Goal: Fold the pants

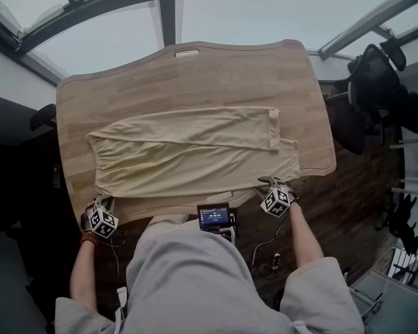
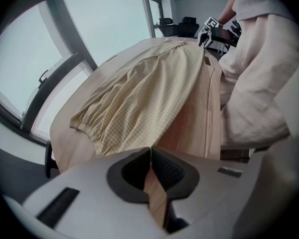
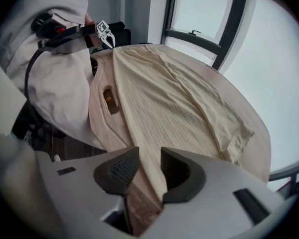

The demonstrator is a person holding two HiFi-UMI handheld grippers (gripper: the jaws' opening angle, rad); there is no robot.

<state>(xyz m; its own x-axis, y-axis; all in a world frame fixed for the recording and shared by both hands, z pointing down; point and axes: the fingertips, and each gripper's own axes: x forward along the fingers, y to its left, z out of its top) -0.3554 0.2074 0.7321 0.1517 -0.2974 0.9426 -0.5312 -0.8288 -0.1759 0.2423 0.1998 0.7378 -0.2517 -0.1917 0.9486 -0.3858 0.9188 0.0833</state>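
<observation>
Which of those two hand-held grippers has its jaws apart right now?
The right hand-held gripper: its jaws stand apart over the near edge of the pants. On the left hand-held gripper they are pressed together, with nothing between them.

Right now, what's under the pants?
The pants lie flat on the wooden table; bare wood shows all round them. The tabletop beneath is covered by cloth, so anything there can't be seen.

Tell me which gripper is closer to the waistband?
Left. The left gripper is by the waistband's near corner; the right gripper is at the other end, by the cuffs.
</observation>
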